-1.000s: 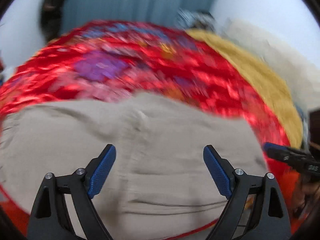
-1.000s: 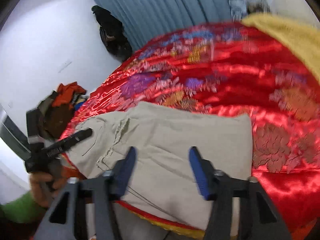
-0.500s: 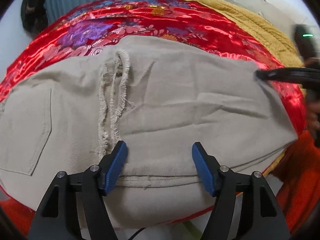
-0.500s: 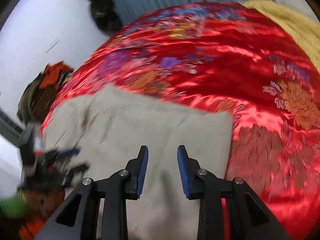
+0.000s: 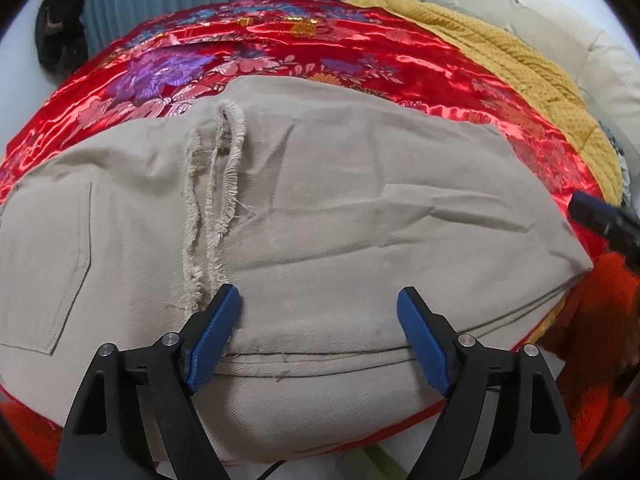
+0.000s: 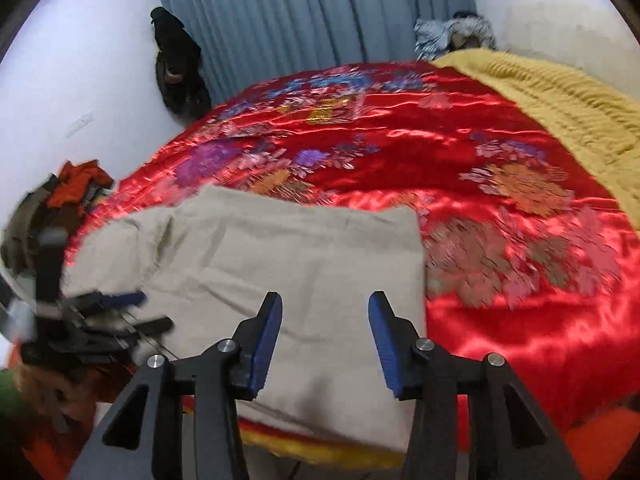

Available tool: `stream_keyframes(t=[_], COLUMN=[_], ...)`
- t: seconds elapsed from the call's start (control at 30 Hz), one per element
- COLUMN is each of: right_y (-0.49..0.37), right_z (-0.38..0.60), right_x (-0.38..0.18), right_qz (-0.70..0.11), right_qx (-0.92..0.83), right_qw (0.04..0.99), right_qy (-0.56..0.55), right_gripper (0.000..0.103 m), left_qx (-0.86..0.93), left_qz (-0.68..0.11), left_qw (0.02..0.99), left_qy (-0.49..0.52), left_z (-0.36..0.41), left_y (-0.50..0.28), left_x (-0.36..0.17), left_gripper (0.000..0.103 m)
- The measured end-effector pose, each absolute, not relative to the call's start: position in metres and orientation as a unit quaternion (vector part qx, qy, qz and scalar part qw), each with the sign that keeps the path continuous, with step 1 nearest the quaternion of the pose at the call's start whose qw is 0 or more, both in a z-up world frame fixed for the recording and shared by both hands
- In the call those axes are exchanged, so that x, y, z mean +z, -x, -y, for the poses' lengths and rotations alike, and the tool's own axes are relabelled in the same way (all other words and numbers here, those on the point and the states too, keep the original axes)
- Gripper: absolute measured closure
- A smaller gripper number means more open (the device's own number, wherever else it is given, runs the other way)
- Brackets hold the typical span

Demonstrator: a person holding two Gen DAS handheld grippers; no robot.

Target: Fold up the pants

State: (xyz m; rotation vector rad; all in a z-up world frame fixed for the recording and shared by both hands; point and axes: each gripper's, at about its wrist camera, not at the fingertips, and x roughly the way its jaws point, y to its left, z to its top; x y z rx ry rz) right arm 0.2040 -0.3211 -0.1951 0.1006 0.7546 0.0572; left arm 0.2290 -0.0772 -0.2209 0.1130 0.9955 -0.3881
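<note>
The beige pants [image 5: 320,208] lie folded flat on the red floral bedspread [image 5: 280,56], near its front edge. A frayed hem [image 5: 224,176] lies across their upper layer, and a back pocket [image 5: 44,264] shows at the left. My left gripper [image 5: 320,336] is open and empty, hovering over the pants' near edge. My right gripper [image 6: 324,340] is open and empty above the right part of the pants [image 6: 280,256]. The left gripper also shows, blurred, at the left of the right wrist view [image 6: 100,312], and the right gripper at the right edge of the left wrist view [image 5: 604,220].
A yellow blanket [image 5: 520,64] covers the bed's far right side. Blue curtains [image 6: 320,20] hang behind the bed. A dark bag [image 6: 176,64] hangs on the white wall. A heap of clothes [image 6: 72,188] sits at the left. Orange fabric [image 5: 600,320] lies below the bed's edge.
Both grippers have opened wider. The right gripper has drawn back from the pants' right edge. The left gripper has stayed over the near edge.
</note>
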Motion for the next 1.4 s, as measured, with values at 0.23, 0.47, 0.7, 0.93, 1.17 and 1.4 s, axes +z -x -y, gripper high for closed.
stream_keyframes(t=[0.23, 0.47, 0.7, 0.93, 1.17, 1.4], right_y=[-0.197, -0.197, -0.197, -0.217, -0.218, -0.219], right_z=[0.324, 0.301, 0.295, 0.296, 0.296, 0.294], right_x=[-0.194, -0.197, -0.202, -0.242, -0.243, -0.245], right_qz=[-0.353, -0.350, -0.355, -0.444, -0.441, -0.444], right_qx=[0.027, 0.054, 0.058, 0.056, 0.054, 0.047], right_qw=[0.935, 0.935, 0.932, 0.893, 0.894, 0.893], right_qy=[-0.018, 0.035, 0.051, 0.050, 0.052, 0.052], right_gripper=[0.058, 0.058, 0.058, 0.056, 0.055, 0.055], left_qx=[-0.178, -0.179, -0.180, -0.180, -0.180, -0.180], left_qz=[-0.474, -0.474, -0.469, -0.465, -0.462, -0.455], left_qw=[0.860, 0.861, 0.863, 0.864, 0.866, 0.869], left_qy=[-0.053, -0.051, -0.054, -0.065, -0.067, -0.076], left_z=[0.082, 0.080, 0.080, 0.083, 0.082, 0.084], left_y=[-0.230, -0.229, -0.226, -0.225, -0.224, -0.221], left_x=[-0.222, -0.222, -0.222, -0.223, -0.224, -0.227], left_gripper=[0.014, 0.014, 0.014, 0.013, 0.013, 0.013])
